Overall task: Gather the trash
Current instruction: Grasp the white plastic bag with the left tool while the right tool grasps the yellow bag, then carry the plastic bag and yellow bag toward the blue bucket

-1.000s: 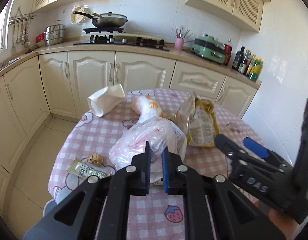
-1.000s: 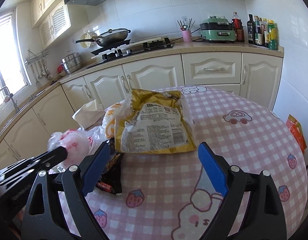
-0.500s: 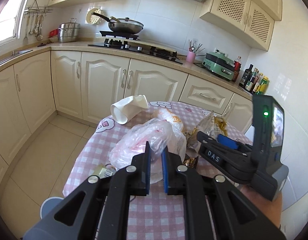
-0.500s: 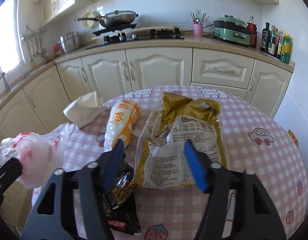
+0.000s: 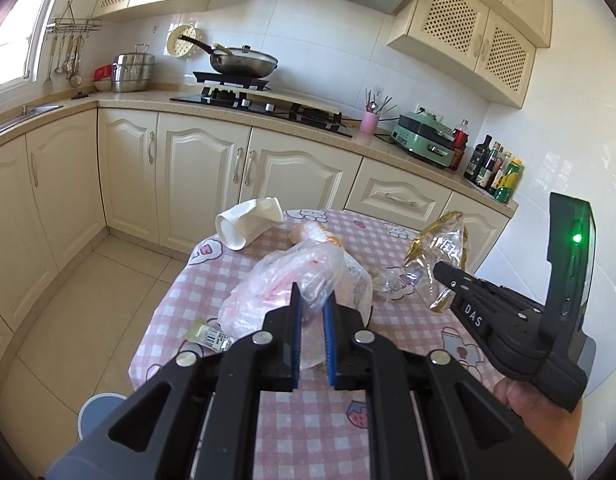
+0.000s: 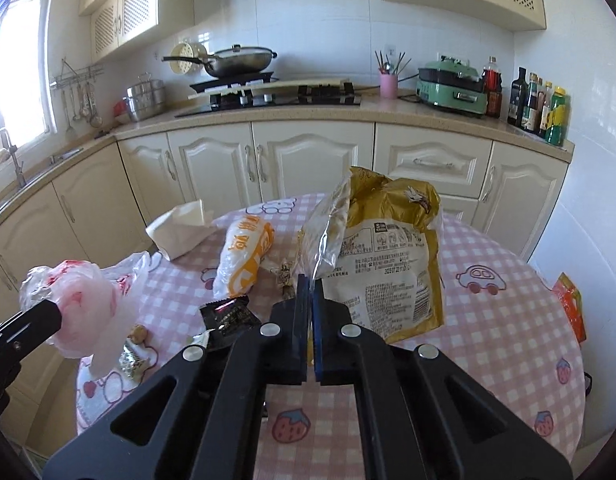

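My left gripper [image 5: 311,298] is shut on a pink-white plastic bag [image 5: 291,280] and holds it above the checked table [image 5: 392,412]; the bag also shows in the right wrist view [image 6: 81,312]. My right gripper [image 6: 308,286] is shut on the edge of a gold snack bag [image 6: 388,264] and lifts it upright off the table; the snack bag also shows in the left wrist view [image 5: 440,256]. An orange-white wrapper [image 6: 243,256], a black wrapper [image 6: 227,314] and a small silver wrapper [image 5: 207,336] lie on the table.
A crumpled white paper bag [image 5: 247,222] lies at the table's far left edge. A small brown lump [image 6: 139,334] sits near the left rim. An orange packet [image 6: 570,304] lies beyond the right edge. A blue-grey bin rim [image 5: 101,410] stands on the floor. Kitchen cabinets [image 6: 308,160] lie behind.
My right gripper closed on the gold snack bag's edge and raised it upright. My left gripper lifted the plastic bag higher and drew back from the table.
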A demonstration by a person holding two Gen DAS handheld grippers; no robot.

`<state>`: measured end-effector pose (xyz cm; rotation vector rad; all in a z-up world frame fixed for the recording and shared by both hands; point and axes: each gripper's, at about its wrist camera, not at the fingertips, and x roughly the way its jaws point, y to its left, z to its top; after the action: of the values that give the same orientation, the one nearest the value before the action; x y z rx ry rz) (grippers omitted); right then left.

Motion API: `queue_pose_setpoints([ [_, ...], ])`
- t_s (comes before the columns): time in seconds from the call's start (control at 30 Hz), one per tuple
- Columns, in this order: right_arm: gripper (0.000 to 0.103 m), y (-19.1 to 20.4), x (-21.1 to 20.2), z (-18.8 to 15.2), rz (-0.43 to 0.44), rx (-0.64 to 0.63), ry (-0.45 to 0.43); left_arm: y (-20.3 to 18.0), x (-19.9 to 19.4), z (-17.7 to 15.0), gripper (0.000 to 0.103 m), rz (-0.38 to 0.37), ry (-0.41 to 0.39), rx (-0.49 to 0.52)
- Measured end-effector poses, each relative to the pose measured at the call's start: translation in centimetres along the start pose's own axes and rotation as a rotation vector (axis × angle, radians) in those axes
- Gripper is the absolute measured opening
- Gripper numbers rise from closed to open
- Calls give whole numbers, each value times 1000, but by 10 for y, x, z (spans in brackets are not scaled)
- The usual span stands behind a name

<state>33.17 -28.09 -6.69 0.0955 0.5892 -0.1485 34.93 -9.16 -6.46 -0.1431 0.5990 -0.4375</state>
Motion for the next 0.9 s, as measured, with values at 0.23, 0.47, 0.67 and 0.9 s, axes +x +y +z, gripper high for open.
queue_pose_setpoints([
  [0.23,1,12,-48,-1,31,-6,-66,-15,-38,-4,9,3,-39,26],
  [0.47,1,31,-91,0,87,-30,-124,-16,-81,-11,9,21,-84,26],
  [0.67,1,69,-113,-2,169,-76,-141,4,-117,-19,9,64,-108,13],
  [0.9,1,136,-123,-13,284,-156,-132,53,-159,-32,9,164,-133,-33],
])
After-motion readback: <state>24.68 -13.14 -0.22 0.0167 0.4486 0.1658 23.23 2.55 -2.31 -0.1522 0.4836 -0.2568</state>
